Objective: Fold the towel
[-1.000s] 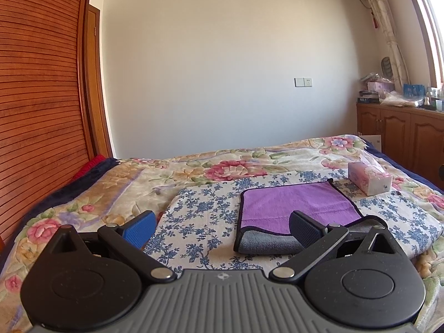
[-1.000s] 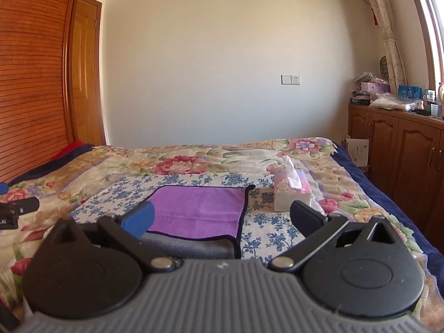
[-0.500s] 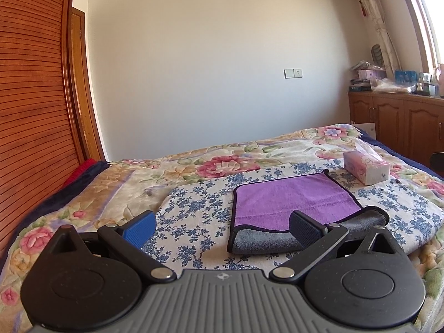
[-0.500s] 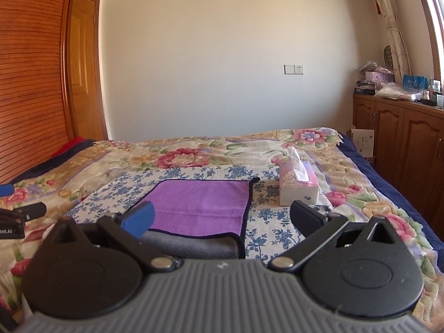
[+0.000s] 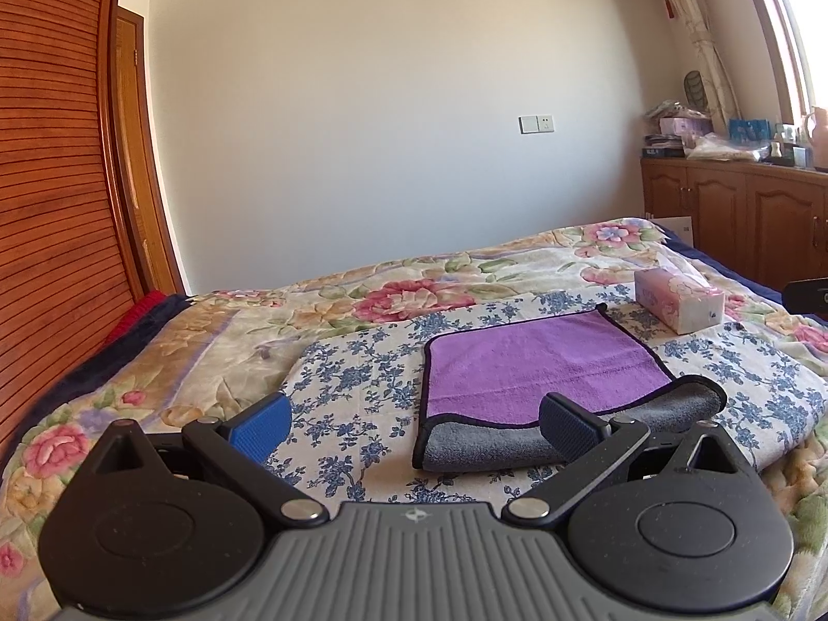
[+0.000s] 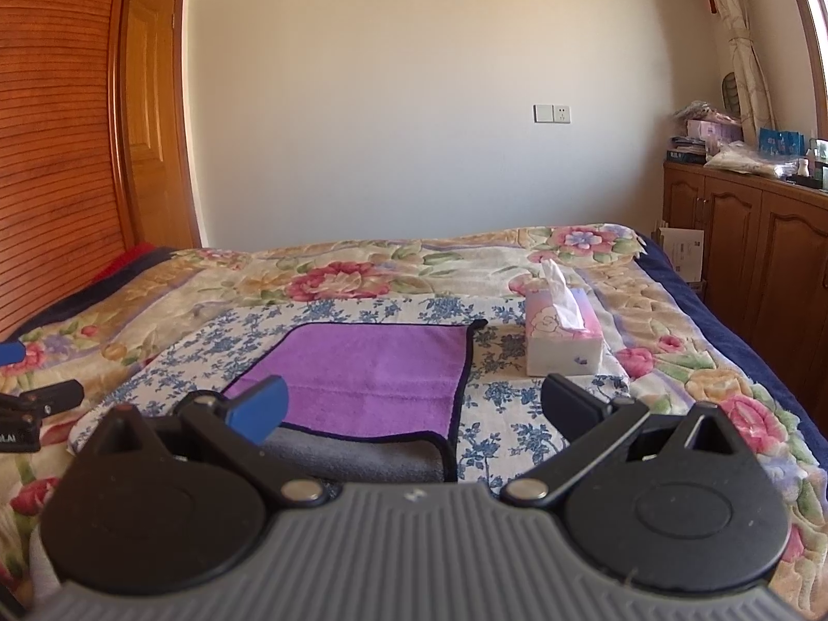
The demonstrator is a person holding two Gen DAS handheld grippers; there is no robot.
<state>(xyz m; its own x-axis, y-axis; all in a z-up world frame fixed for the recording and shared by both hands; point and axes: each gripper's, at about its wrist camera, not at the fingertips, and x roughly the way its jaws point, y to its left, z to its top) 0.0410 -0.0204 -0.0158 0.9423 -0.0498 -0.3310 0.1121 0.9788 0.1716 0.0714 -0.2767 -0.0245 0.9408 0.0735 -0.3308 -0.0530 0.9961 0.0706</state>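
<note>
A purple towel (image 5: 543, 367) with a dark border lies folded on the blue-flowered sheet (image 5: 362, 362) on the bed; its grey underside shows along the near fold. It also shows in the right wrist view (image 6: 372, 383). My left gripper (image 5: 414, 424) is open and empty, held above the bed just short of the towel's near left corner. My right gripper (image 6: 414, 406) is open and empty, just short of the towel's near right corner. The left gripper's tips show at the left edge of the right wrist view (image 6: 31, 403).
A pink tissue box (image 5: 678, 302) stands on the bed right of the towel, also in the right wrist view (image 6: 564, 336). A wooden wardrobe (image 5: 52, 207) is at the left. A wooden cabinet (image 6: 750, 238) with clutter is at the right.
Both grippers have tilted and shifted slightly, so the towel sits a little differently in each view. Both stayed open and empty. The towel has not moved.
</note>
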